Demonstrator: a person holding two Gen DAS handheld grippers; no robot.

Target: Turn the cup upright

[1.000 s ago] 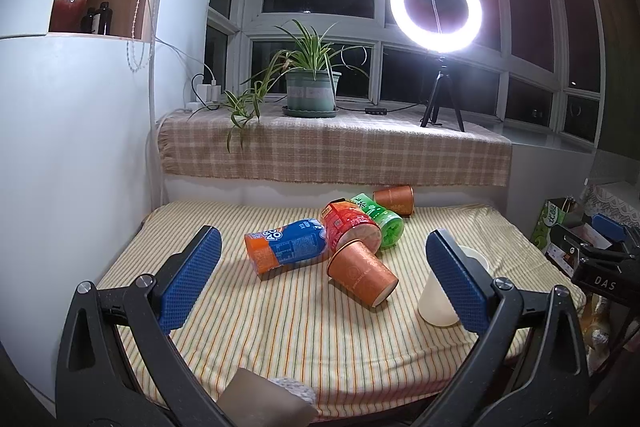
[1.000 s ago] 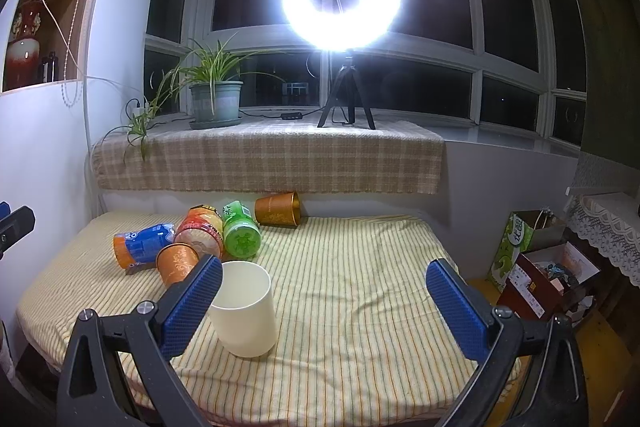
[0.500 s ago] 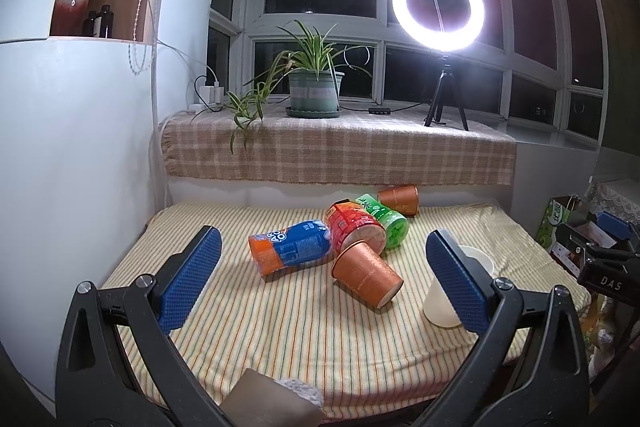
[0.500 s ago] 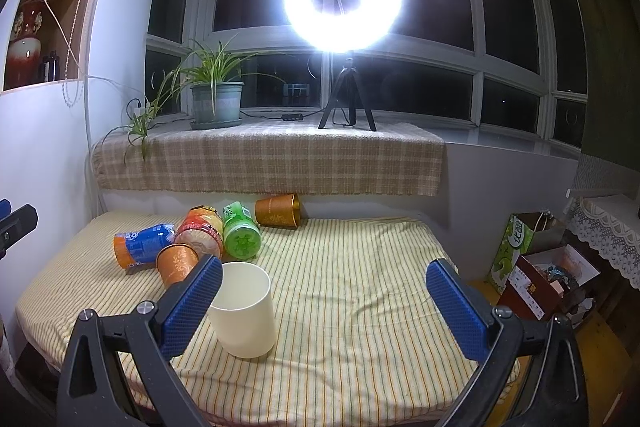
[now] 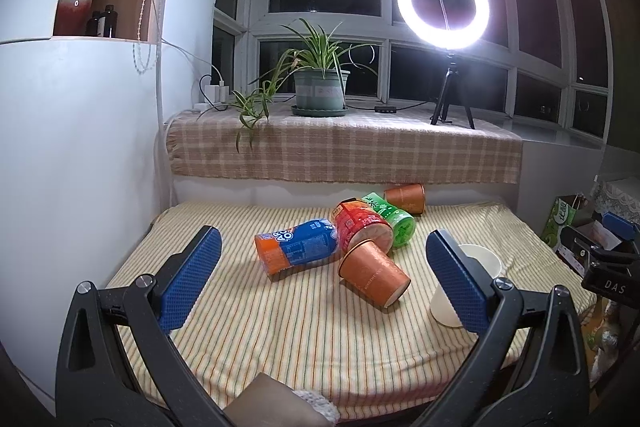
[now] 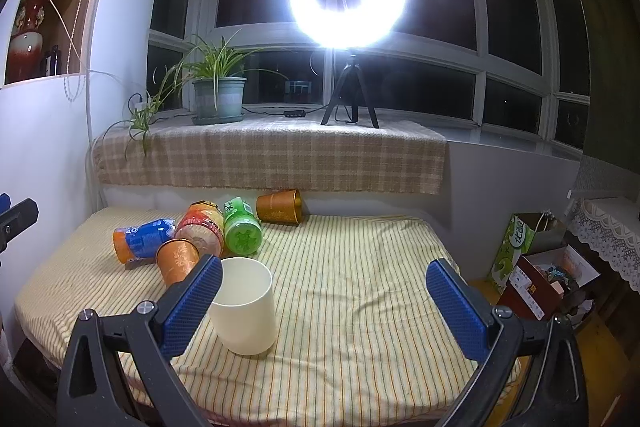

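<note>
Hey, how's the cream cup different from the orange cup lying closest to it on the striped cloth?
Pose: the cream cup stands upright with its mouth up; the orange cup lies on its side.
Look: the cream cup is plain and unprinted; the orange cup carries a faint pattern.
Contact: the cream cup stands alone, while the orange cup leans against the red cup in the pile.
Both sit on the striped cloth and neither is gripped.

Your cream-white cup [image 6: 244, 311] stands on a surface [image 6: 360, 287] covered in cloth with thin yellow, orange and green stripes. Behind it you see an orange cup with a pale ornamental print [image 6: 176, 261], a blue-and-orange cup [image 5: 298, 249], a red-and-orange one [image 5: 362, 227], a bright green one [image 6: 240, 229] and a coppery orange cup [image 6: 278, 207]. The sill cloth [image 6: 272, 159] is beige and tan plaid. Both tools wear blue textured pads [image 6: 192, 303] on black frames.
</note>
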